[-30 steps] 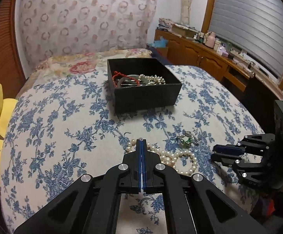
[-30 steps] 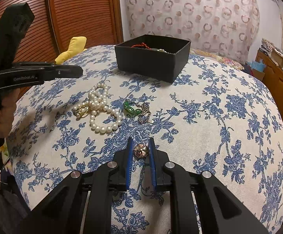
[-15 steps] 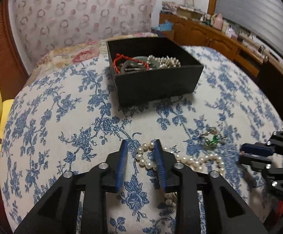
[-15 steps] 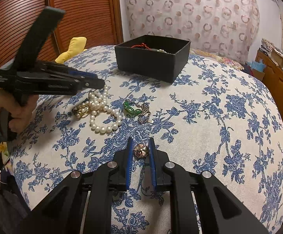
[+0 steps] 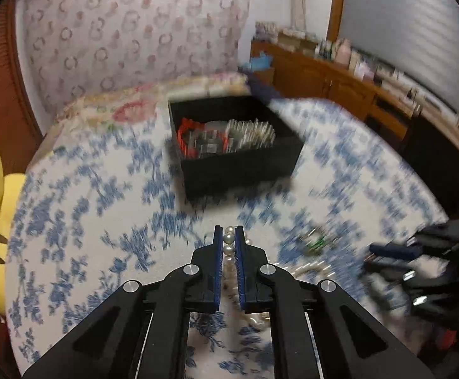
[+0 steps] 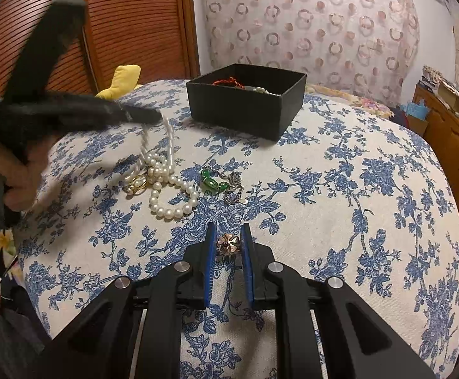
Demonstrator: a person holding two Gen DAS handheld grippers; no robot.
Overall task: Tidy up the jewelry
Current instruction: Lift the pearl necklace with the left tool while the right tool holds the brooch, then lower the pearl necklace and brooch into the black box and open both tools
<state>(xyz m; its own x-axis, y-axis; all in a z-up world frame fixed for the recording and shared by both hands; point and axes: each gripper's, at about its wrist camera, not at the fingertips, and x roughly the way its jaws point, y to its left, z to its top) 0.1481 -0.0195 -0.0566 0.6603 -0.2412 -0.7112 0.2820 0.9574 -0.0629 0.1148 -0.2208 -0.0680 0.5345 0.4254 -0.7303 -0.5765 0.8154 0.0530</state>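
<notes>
My left gripper (image 5: 228,240) is shut on the white pearl necklace (image 5: 228,239) and lifts one end of it off the cloth; in the right wrist view the left gripper (image 6: 153,116) is blurred, with the pearl necklace (image 6: 166,183) hanging from it down to the bed. My right gripper (image 6: 228,240) stands around a rose-gold flower brooch (image 6: 228,243) on the cloth, jaws a little apart from it. A black box (image 6: 248,101) at the back holds a red cord and pearls; it also shows in the left wrist view (image 5: 238,161).
A green pendant with a chain (image 6: 221,184) and a gold ring (image 6: 137,183) lie beside the pearls. A yellow plush (image 6: 122,80) sits at the bed's far left edge. A wooden cabinet (image 6: 450,139) stands to the right. The blue-flowered cloth (image 6: 355,189) covers the bed.
My left gripper came down open over the pearl necklace, shut on it, and now lifts it toward the box. The right gripper has not moved.
</notes>
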